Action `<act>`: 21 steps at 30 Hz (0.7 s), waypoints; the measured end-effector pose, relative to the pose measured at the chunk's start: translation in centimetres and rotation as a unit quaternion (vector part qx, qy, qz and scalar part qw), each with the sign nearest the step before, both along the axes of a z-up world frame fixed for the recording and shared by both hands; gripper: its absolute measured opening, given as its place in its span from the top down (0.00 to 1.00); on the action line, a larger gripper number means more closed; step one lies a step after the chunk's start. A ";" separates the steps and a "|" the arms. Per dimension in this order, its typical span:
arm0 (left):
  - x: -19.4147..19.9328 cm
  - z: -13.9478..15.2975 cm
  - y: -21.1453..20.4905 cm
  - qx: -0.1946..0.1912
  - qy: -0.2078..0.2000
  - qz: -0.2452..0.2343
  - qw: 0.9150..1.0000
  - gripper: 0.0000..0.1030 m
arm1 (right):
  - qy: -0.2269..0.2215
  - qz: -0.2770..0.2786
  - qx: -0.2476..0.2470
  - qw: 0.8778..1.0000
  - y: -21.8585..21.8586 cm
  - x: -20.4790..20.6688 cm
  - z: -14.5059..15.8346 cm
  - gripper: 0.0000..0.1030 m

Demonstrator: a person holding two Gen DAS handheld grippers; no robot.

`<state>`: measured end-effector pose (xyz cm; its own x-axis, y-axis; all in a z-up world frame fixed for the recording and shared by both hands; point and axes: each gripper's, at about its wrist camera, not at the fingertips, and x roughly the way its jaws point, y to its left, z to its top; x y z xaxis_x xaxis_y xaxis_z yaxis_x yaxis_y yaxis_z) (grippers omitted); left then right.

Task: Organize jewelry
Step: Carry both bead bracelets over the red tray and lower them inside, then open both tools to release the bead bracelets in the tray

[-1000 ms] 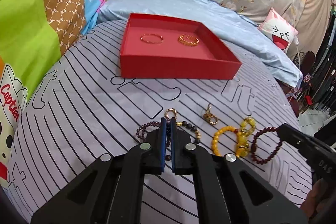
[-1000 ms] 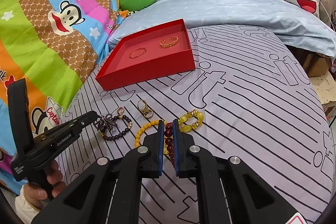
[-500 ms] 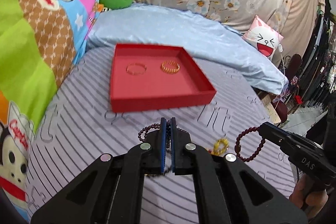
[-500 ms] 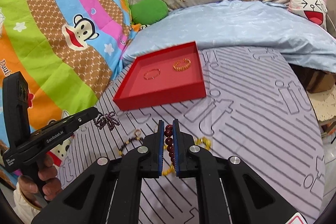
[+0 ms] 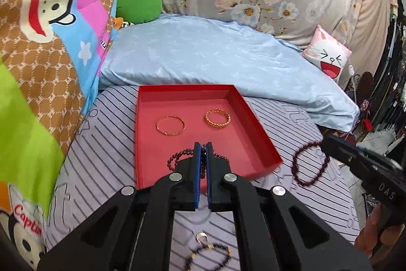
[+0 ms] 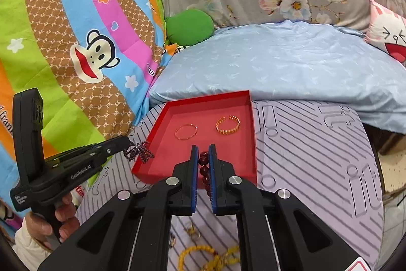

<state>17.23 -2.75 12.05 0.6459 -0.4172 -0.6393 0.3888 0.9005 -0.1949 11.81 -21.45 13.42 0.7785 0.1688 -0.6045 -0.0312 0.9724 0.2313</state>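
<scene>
My left gripper is clamped on a purple bead bracelet, jaws nearly together, with the loops hanging to either side over the near left part of the red tray. My right gripper is clamped on a dark red bead bracelet, beads stacked between the blue pads, held above the tray's near edge. In the left wrist view that bracelet hangs beside the tray's right wall. 2 gold items lie on the tray floor, apart: a thin gold bangle and a gold chain ring. On the striped sheet below I see yellow bead bracelets and a dark beaded bracelet.
</scene>
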 end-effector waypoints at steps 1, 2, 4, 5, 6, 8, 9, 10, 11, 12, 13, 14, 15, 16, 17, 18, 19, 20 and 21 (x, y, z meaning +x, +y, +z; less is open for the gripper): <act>0.5 -0.3 -0.1 0.002 0.002 0.002 1.000 0.97 | 0.004 0.004 0.000 1.000 0.2 1.3 -0.2 0.93; 1.3 -0.7 -0.3 0.004 0.007 0.003 1.000 0.97 | 0.007 0.006 0.003 1.000 0.3 2.1 -0.4 0.93; 2.5 -1.4 -0.6 0.008 0.012 0.005 1.000 0.97 | 0.017 0.013 0.009 1.000 0.6 4.0 -1.1 0.93; 3.0 -1.7 -0.8 0.010 0.016 0.004 1.000 0.97 | 0.023 0.016 0.010 1.000 0.8 4.8 -1.6 0.93; 3.5 -2.1 -0.9 0.011 0.020 0.005 1.000 0.97 | 0.028 0.018 0.011 0.999 1.0 5.6 -2.1 0.92; 4.8 -3.0 -1.2 0.016 0.033 0.004 0.999 0.97 | 0.046 0.027 0.019 0.998 1.4 7.2 -3.4 0.92; 5.3 -3.5 -1.2 0.016 0.042 0.003 0.999 0.97 | 0.053 0.028 0.021 0.998 1.6 7.7 -4.0 0.92; 5.7 -4.0 -1.2 0.016 0.050 0.003 0.999 0.97 | 0.062 0.029 0.019 0.997 1.7 8.4 -4.8 0.92; 6.1 -4.4 -1.3 0.017 0.056 0.003 0.998 0.97 | 0.068 0.028 0.016 0.997 1.8 8.8 -5.4 0.92; 6.5 -4.9 -1.3 0.020 0.060 0.006 0.998 0.97 | 0.074 0.026 0.012 0.997 1.8 9.2 -6.0 0.92; 7.0 -5.4 -1.4 0.022 0.064 0.008 0.998 0.97 | 0.082 0.023 0.011 0.996 1.7 9.8 -6.7 0.92; 7.3 -5.6 -1.3 0.022 0.066 0.010 0.998 0.97 | 0.088 0.019 0.009 0.996 1.6 10.3 -7.2 0.92; 7.6 -5.8 -1.3 0.022 0.068 0.014 0.997 0.97 | 0.093 0.012 0.005 0.996 1.2 10.8 -7.8 0.92; 8.1 -6.1 -1.3 0.021 0.070 0.016 0.997 0.97 | 0.094 0.008 0.002 0.996 1.1 11.1 -8.0 0.92; 8.5 -6.3 -1.3 0.022 0.070 0.020 0.997 0.96 | 0.093 0.005 -0.002 0.996 0.9 11.3 -8.1 0.92; 8.8 -6.3 -1.3 0.024 0.068 0.025 0.997 0.96 | 0.090 -0.001 -0.010 0.996 0.8 11.5 -8.2 0.90; 9.0 -6.2 -1.3 0.024 0.065 0.028 0.997 0.96 | 0.086 -0.007 -0.016 0.996 0.6 11.6 -8.1 0.87; 9.2 -6.0 -1.3 0.026 0.060 0.032 0.997 0.96 | 0.084 -0.009 -0.018 0.996 0.4 11.7 -8.0 0.84; 9.4 -5.8 -1.3 0.028 0.052 0.038 0.998 0.96 | 0.080 -0.010 -0.018 0.997 0.3 11.6 -7.8 0.82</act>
<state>26.60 -4.04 6.26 0.6026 -0.3322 -0.7256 0.2996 0.9369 -0.1801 23.36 -21.18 5.63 0.6741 0.1299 -0.7271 0.0238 0.9801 0.1971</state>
